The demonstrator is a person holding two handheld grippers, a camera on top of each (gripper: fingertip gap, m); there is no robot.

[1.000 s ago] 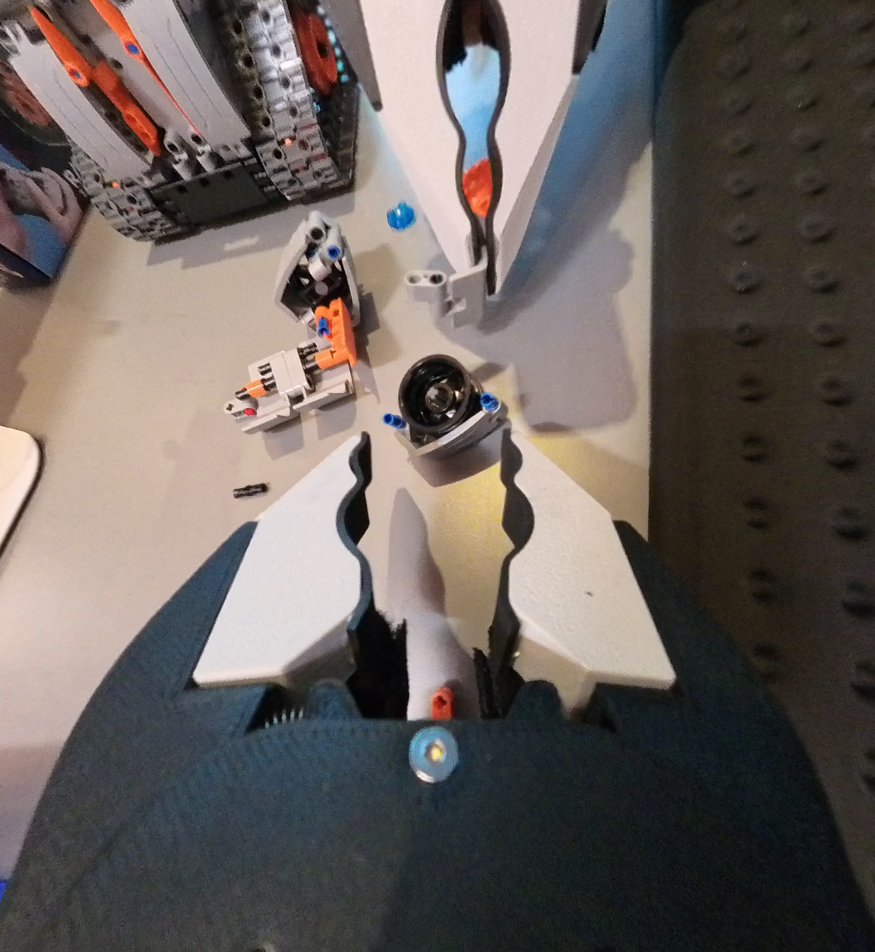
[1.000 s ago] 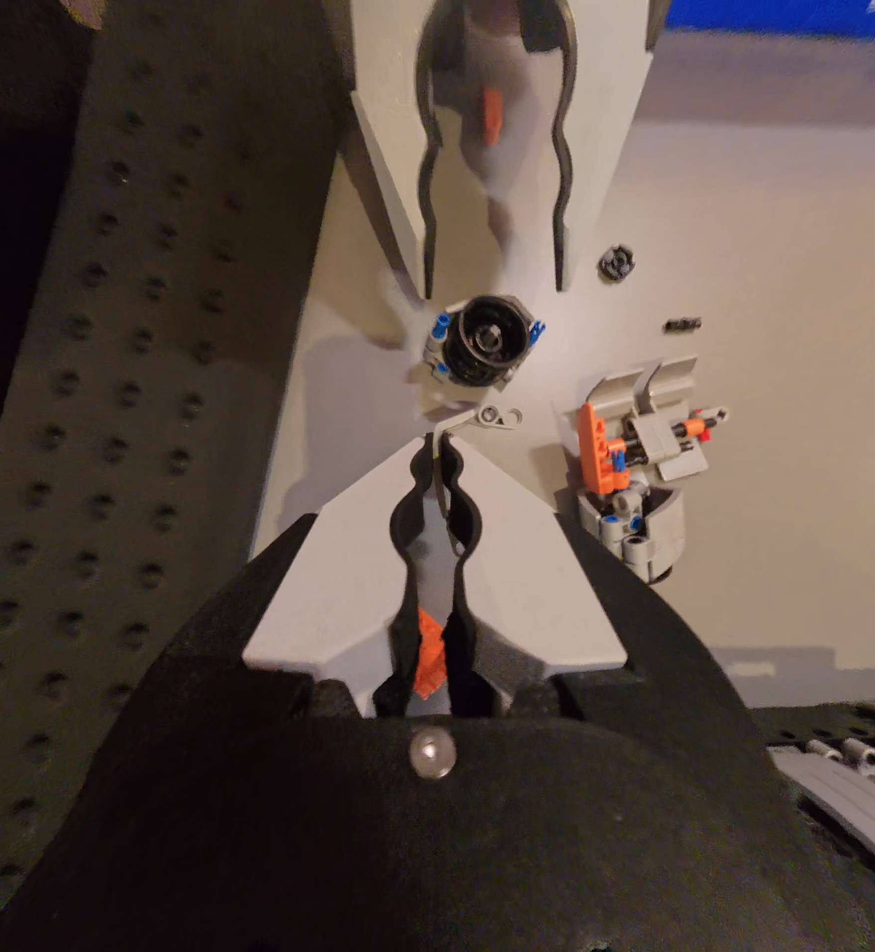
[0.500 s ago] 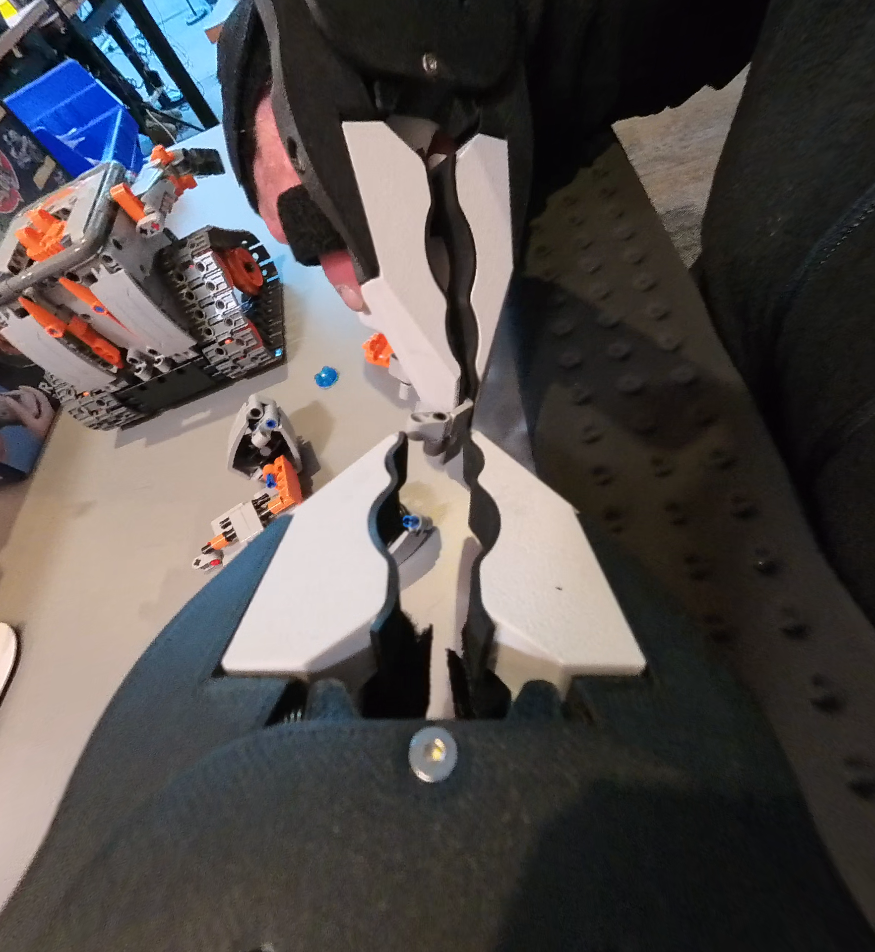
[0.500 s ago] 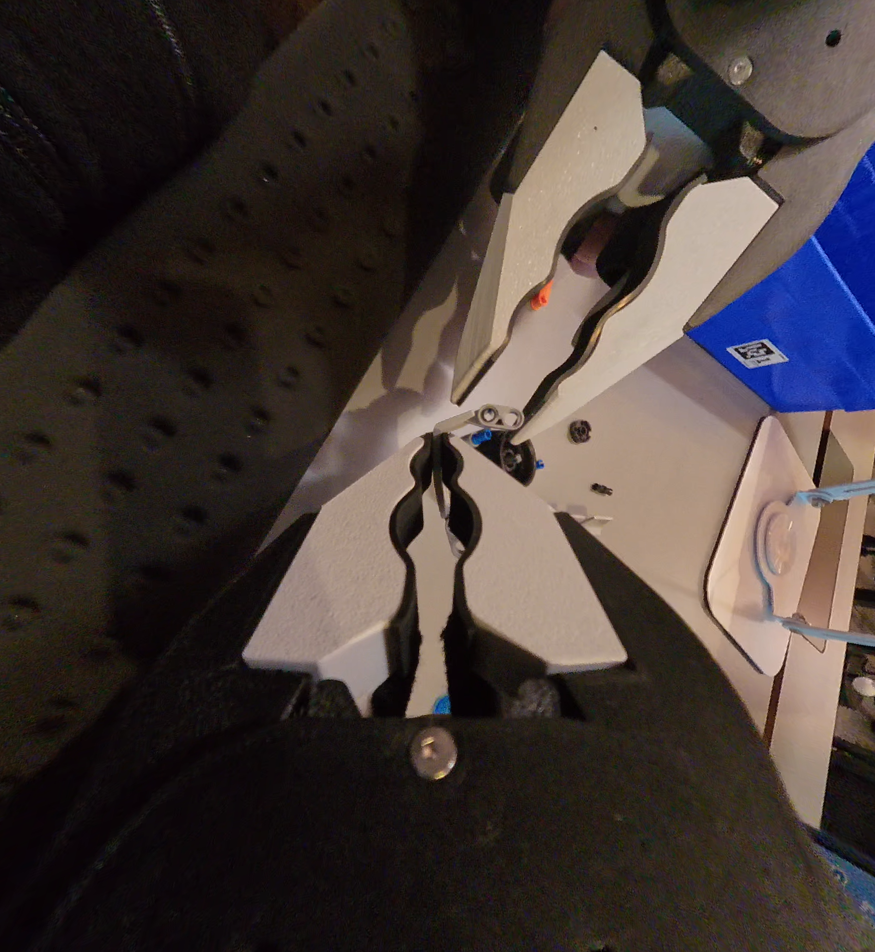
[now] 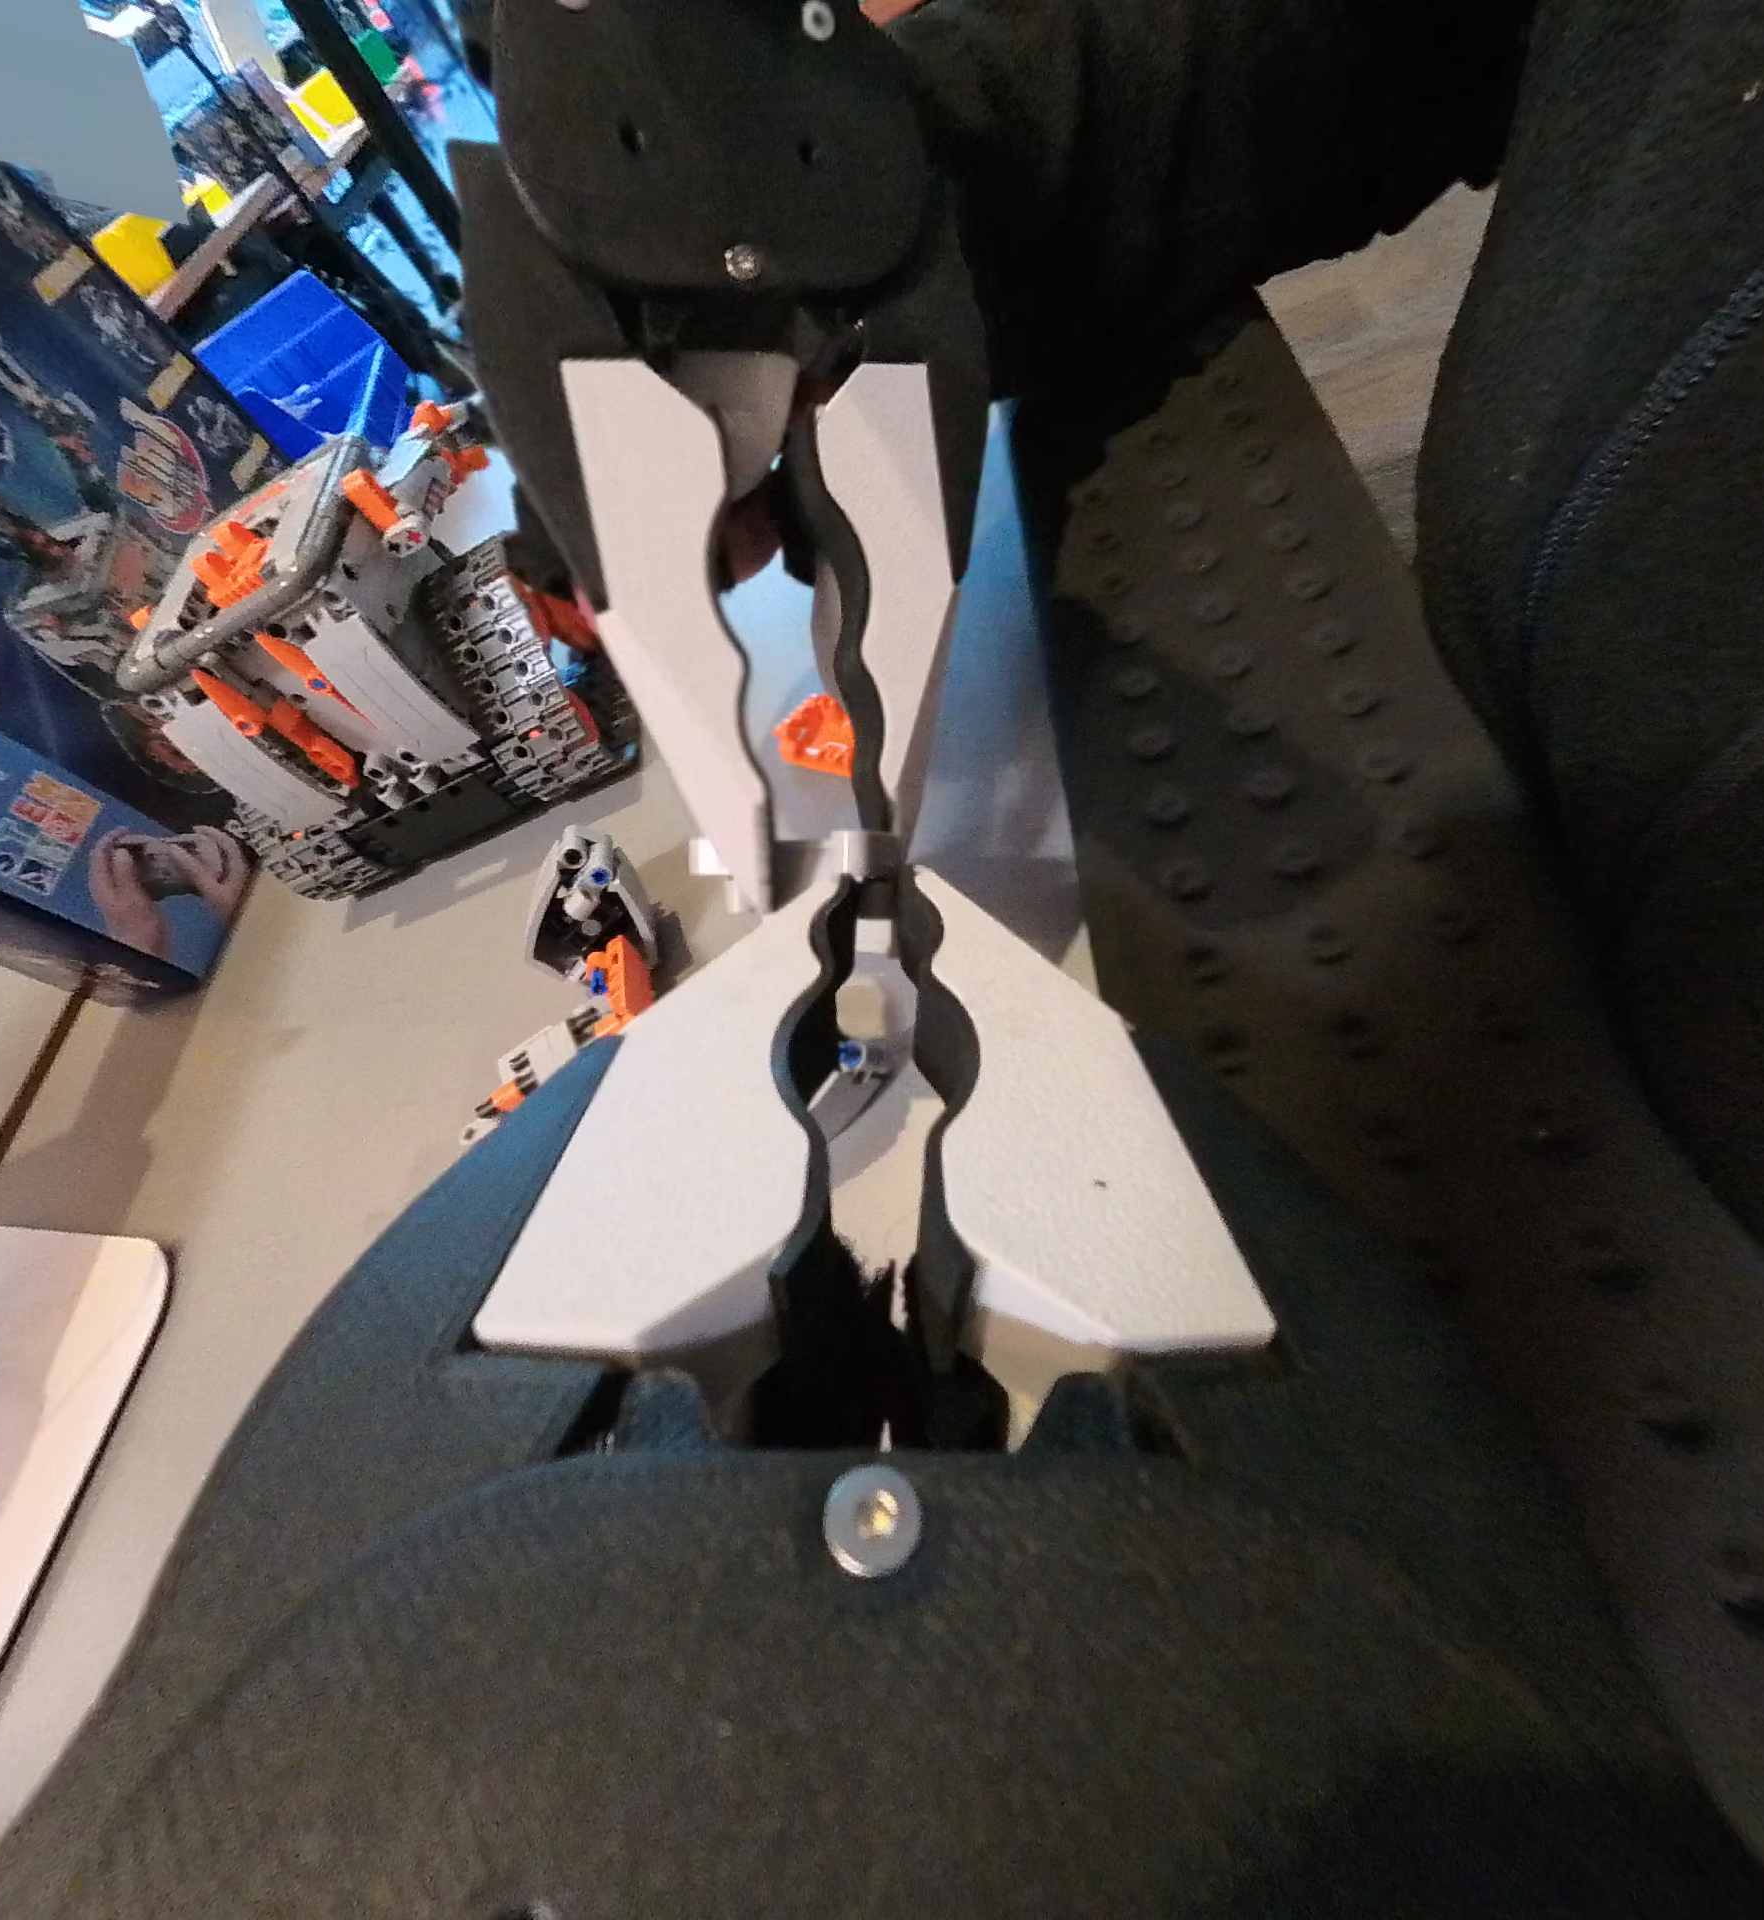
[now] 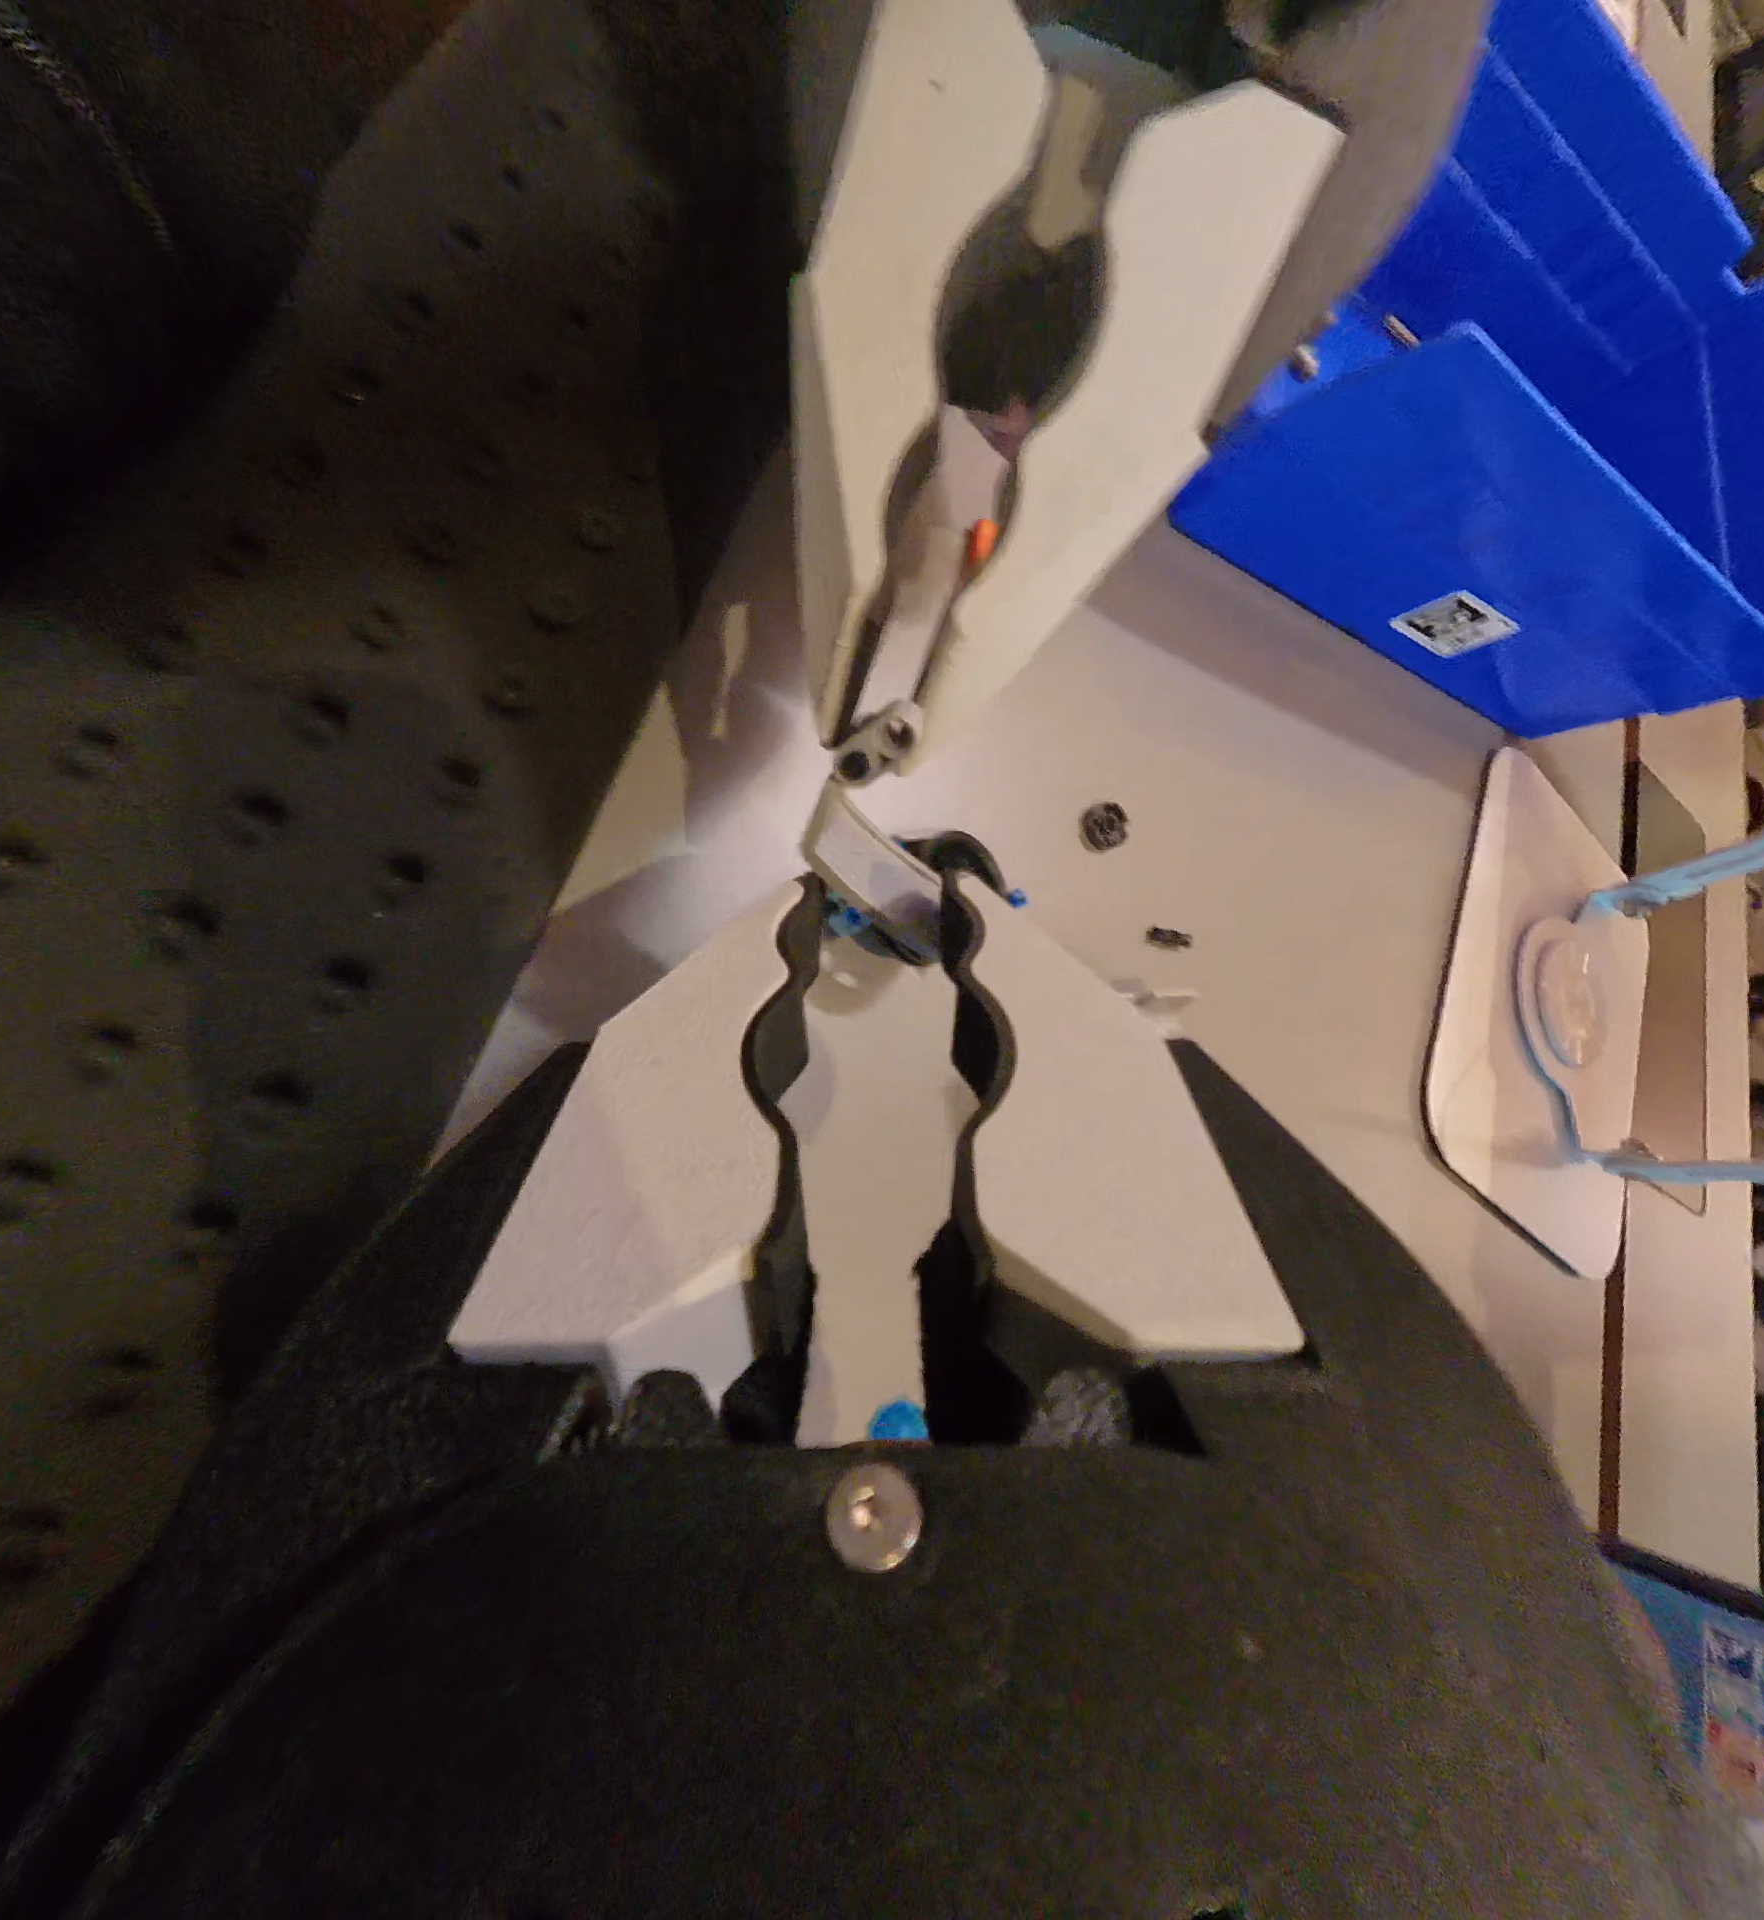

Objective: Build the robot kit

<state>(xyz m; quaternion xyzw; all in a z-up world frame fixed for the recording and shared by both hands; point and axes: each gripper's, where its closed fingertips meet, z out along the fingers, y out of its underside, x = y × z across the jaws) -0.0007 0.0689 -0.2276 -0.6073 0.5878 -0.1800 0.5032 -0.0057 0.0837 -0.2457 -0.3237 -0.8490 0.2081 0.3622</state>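
L tool [image 5: 873,894] grips grey beam [image 5: 865,854]; R tool [image 6: 873,894] parted (box [image 5: 26,623] printed).

Tracked model [image 5: 358,675] & box [image 5: 36,582] block left; rt. open.

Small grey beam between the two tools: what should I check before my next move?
1. Left tool shut on the small grey beam: ok; its tips pinch the beam's end.
2. Right tool jaws apart: ok; there is a clear gap in its own view.
3. Right tool's fingers clear of the beam: cannot tell; the beam's lower end sits right at their tips.
4. Wheel piece with blue pins out of the way: not ok; it lies directly under both tools.
5. Grey-orange assembly away from the tools: ok; it lies off to the side on the table.
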